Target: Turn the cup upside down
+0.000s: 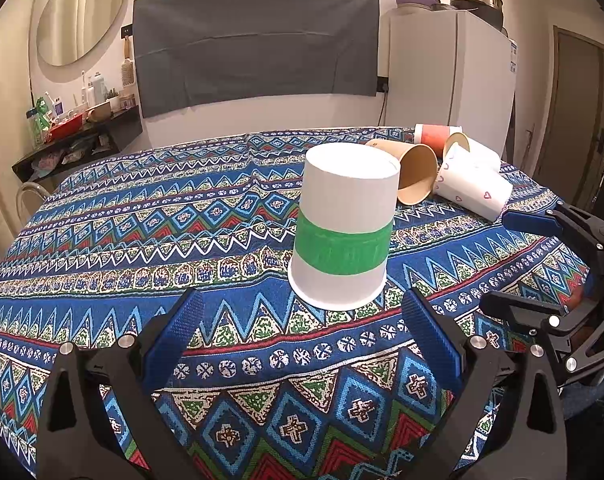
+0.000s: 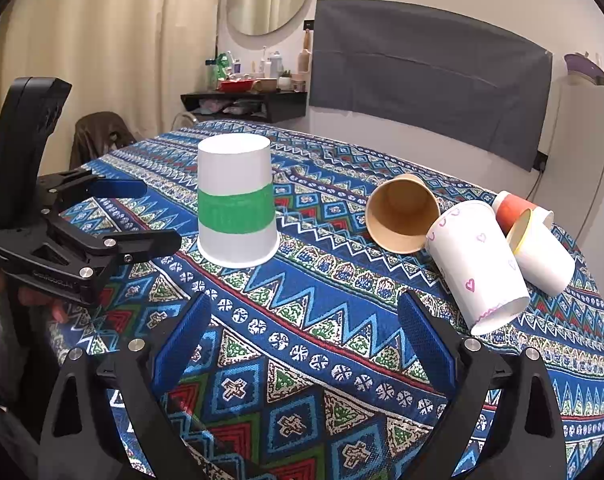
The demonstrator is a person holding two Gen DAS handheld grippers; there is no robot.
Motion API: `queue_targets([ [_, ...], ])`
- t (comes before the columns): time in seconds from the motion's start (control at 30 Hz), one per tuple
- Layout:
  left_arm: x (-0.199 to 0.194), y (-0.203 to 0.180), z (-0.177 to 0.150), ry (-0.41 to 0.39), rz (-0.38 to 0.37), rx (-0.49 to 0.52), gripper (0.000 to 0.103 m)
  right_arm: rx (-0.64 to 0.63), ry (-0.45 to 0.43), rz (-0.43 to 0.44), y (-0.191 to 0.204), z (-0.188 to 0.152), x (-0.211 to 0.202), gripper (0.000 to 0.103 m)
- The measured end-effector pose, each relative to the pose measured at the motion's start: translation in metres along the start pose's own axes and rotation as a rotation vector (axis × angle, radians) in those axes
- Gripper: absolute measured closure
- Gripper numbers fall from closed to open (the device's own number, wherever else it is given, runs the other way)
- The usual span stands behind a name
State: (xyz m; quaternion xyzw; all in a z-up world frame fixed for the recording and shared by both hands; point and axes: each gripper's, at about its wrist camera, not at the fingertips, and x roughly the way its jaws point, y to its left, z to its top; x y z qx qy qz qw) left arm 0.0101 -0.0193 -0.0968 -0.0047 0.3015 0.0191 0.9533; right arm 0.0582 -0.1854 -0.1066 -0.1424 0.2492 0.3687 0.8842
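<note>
A white paper cup with a green band (image 1: 343, 226) stands upside down, rim on the patterned tablecloth; it also shows in the right wrist view (image 2: 236, 204). My left gripper (image 1: 303, 308) is open and empty, just short of the cup; in the right wrist view it (image 2: 160, 212) sits left of the cup. My right gripper (image 2: 303, 308) is open and empty, over bare cloth between the green cup and the fallen cups; in the left wrist view it (image 1: 497, 258) is at the right edge.
Several cups lie on their sides at the right: a brown cup (image 2: 401, 214), a white cup with pink hearts (image 2: 475, 264), a white cup with a yellow rim (image 2: 541, 252) and a red-banded cup (image 2: 515, 206). A fridge (image 1: 449, 76) stands behind the table (image 1: 142, 208).
</note>
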Motion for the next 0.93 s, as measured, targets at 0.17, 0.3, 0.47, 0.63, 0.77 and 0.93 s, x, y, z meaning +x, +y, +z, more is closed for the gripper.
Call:
queue_targets([
  [0.17, -0.0001, 0.0016, 0.0001, 0.0, -0.003, -0.009, 0.006, 0.002, 0.002, -0.005, 0.0, 0.0003, -0.0007, 0.013],
  [0.3, -0.0008, 0.0017, -0.0003, -0.002, 0.001, -0.008, 0.006, 0.004, 0.006, -0.007, -0.0006, 0.0003, -0.0009, 0.013],
  [0.47, 0.0002, 0.0038, 0.0, 0.007, -0.003, -0.016, 0.006, 0.007, 0.006, -0.007, -0.0023, 0.0006, -0.0003, 0.013],
  [0.63, 0.0008, 0.0033, 0.0003, 0.007, 0.01, -0.017, 0.006, 0.008, 0.002, -0.005, -0.0027, 0.0004, -0.0003, 0.013],
  [0.77, 0.0009, 0.003, 0.0005, 0.004, 0.028, -0.02, 0.006, 0.015, 0.002, 0.0, -0.0039, -0.0005, 0.0004, 0.013],
  [0.93, -0.0012, 0.0024, -0.0004, -0.007, 0.021, -0.014, 0.006, 0.012, -0.001, -0.002, -0.0042, -0.0014, 0.0003, 0.013],
])
